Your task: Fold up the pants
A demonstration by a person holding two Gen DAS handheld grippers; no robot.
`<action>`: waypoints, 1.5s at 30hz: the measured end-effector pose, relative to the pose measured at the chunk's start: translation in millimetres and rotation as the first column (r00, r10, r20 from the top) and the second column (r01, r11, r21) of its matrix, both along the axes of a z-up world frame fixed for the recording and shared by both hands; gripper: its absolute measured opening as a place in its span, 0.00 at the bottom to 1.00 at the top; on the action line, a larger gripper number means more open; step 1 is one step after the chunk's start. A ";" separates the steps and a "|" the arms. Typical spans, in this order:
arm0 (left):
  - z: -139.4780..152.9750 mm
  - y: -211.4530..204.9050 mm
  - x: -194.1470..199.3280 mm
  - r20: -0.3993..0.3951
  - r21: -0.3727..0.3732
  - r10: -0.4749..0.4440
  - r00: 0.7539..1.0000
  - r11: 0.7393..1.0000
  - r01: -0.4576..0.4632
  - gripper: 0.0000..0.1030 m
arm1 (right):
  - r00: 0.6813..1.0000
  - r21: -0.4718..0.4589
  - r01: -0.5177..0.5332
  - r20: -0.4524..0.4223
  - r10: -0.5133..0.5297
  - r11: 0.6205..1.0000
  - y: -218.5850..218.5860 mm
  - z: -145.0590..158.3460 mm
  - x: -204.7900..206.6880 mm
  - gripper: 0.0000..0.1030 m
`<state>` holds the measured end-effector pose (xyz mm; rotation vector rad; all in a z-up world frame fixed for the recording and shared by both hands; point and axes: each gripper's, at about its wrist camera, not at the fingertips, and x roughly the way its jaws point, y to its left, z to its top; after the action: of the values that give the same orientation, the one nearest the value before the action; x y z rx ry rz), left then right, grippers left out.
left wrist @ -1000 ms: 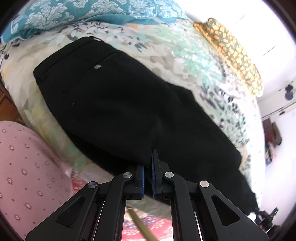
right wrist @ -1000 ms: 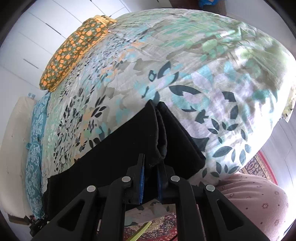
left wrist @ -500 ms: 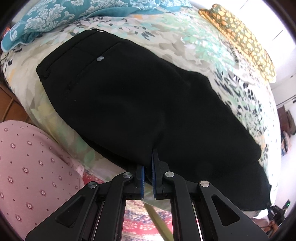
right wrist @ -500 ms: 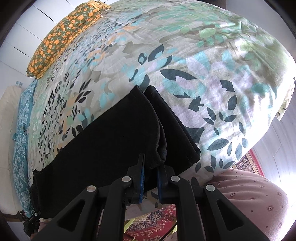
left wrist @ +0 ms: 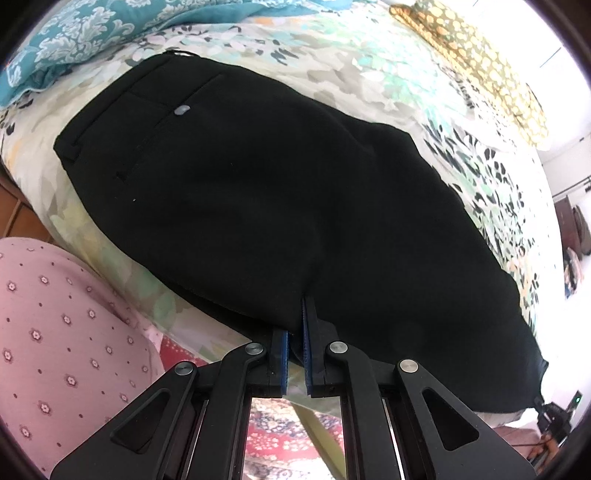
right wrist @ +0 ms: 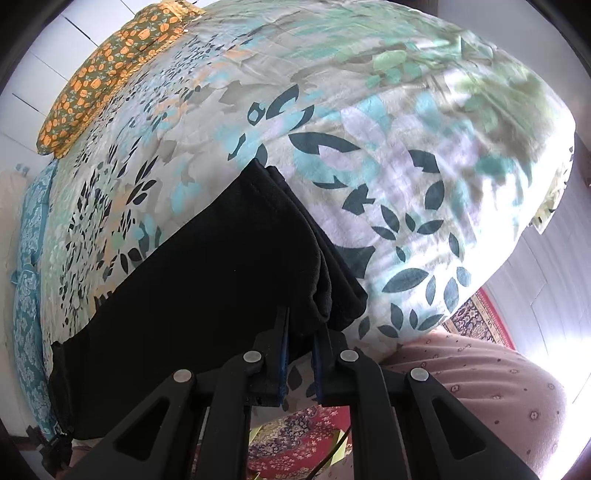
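Black pants (left wrist: 266,199) lie folded lengthwise on a floral bedspread (left wrist: 388,74), waistband and back pocket button at the upper left of the left wrist view. My left gripper (left wrist: 295,325) is shut on the near edge of the pants around mid-length. In the right wrist view the leg cuffs (right wrist: 280,229) lie stacked toward the bed's foot. My right gripper (right wrist: 300,325) is shut on the near corner of the pants at the cuffs, with a fold of cloth bulging above its fingers.
A teal patterned pillow (left wrist: 92,33) and an orange flowered pillow (left wrist: 476,62) lie at the head of the bed. A person's pink dotted trouser leg (left wrist: 55,332) stands against the bedside. A red patterned rug (right wrist: 295,443) covers the floor below.
Both grippers have tipped slightly, so the pants appear lower and larger in view. The grips on the cloth are unchanged, and the pants lie much as before.
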<state>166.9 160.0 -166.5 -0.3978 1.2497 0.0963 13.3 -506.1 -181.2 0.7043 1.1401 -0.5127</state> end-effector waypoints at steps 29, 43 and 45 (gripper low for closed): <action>43.8 -91.4 19.9 0.164 0.068 -0.225 0.960 0.974 0.216 0.53 | 0.963 0.329 -0.269 0.110 0.246 0.905 -83.1 -39.2 46.7 0.62; 17.4 -88.9 14.5 0.178 0.141 -0.256 0.950 0.962 0.233 0.53 | 0.913 0.380 -0.369 0.318 0.255 0.848 -21.3 4.1 44.5 0.11; 14.2 -84.7 16.8 0.177 0.130 -0.239 0.955 0.967 0.218 0.53 | 0.880 0.431 -0.403 0.426 0.212 0.808 3.0 23.4 46.6 0.11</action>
<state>183.7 75.2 -152.3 -0.1606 1.0865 -0.0700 59.9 -503.1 -157.8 0.9957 1.0160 0.2203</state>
